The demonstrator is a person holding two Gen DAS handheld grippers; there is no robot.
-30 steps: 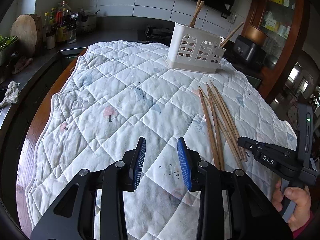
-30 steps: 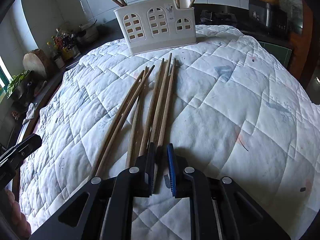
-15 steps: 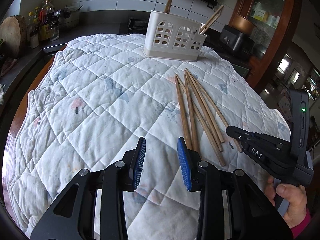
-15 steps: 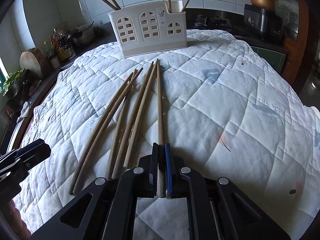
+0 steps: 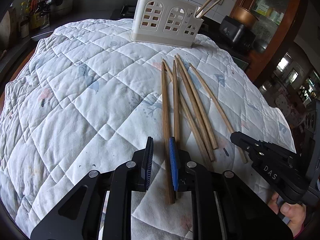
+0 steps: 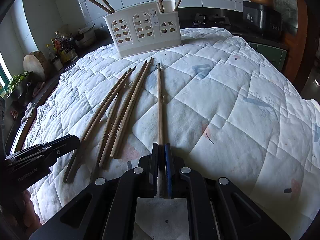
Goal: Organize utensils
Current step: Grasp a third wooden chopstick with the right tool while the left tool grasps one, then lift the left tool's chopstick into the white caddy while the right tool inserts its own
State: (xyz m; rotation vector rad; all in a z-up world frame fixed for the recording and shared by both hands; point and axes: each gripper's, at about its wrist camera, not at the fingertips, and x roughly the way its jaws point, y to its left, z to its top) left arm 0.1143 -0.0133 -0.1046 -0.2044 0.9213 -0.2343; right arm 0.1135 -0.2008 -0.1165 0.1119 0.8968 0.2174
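Several wooden chopsticks (image 5: 190, 104) lie loose on a white quilted cloth (image 5: 80, 100). My left gripper (image 5: 161, 140) straddles the leftmost chopstick (image 5: 165, 110), which rests against the blue right pad. Its jaws are closing, with a gap still showing on the left side. My right gripper (image 6: 161, 145) is shut on one chopstick (image 6: 159, 104), which lies apart to the right of the pile (image 6: 120, 104). A white utensil holder (image 6: 144, 30) with arched windows stands at the far side, with chopsticks upright in it. Each gripper shows in the other's view: the right gripper (image 5: 235, 137) and the left gripper (image 6: 75, 139).
A dark counter with bottles (image 5: 36, 16) runs along the far left. A black appliance (image 5: 236, 32) and a wooden cabinet (image 5: 270, 10) stand at the far right. A person's hand (image 5: 290, 214) holds the right gripper's handle. The cloth drops off at the right edge.
My left gripper has moved right and down over the leftmost chopstick and its jaws have narrowed. My right gripper has shut on a chopstick and drawn it away from the pile.
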